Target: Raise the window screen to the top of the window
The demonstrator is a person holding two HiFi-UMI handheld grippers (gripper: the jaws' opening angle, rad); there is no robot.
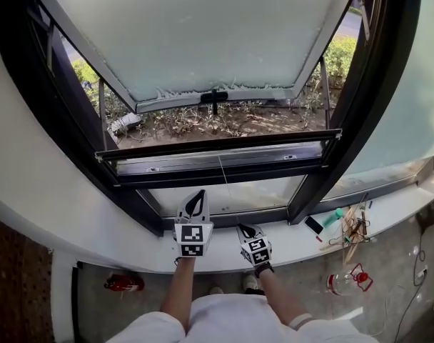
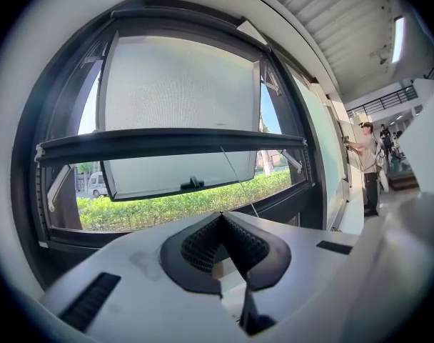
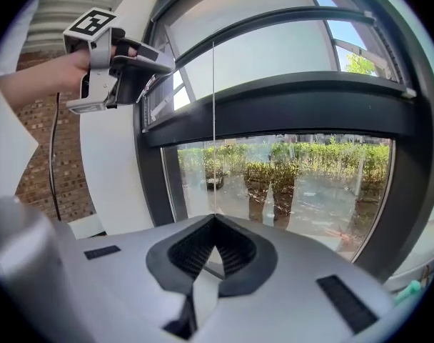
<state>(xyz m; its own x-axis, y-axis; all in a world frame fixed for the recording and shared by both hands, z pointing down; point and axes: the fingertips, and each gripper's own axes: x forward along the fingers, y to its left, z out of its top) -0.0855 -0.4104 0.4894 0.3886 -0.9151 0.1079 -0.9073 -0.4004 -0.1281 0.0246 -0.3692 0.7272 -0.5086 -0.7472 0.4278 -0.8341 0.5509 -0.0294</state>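
Note:
The window screen's dark bottom bar (image 1: 217, 146) runs across the window opening, about halfway up the frame. A thin pull cord (image 1: 223, 170) hangs from its middle. In the right gripper view the cord (image 3: 213, 134) runs straight down from the bar (image 3: 274, 21) into the tips of my right gripper (image 3: 214, 216), which is shut on it. My right gripper (image 1: 242, 227) is low over the sill. My left gripper (image 1: 198, 194) is just left of it, raised a little higher, shut with nothing in it. In the left gripper view the cord (image 2: 238, 181) passes right of my left gripper (image 2: 220, 214).
The frosted awning pane (image 1: 203, 34) is pushed outward, with its handle (image 1: 213, 97) at the lower edge. On the white sill (image 1: 288, 245) at the right lie a phone (image 1: 313, 225) and a pile of tools (image 1: 352, 231). A person (image 2: 370, 163) stands far right along the windows.

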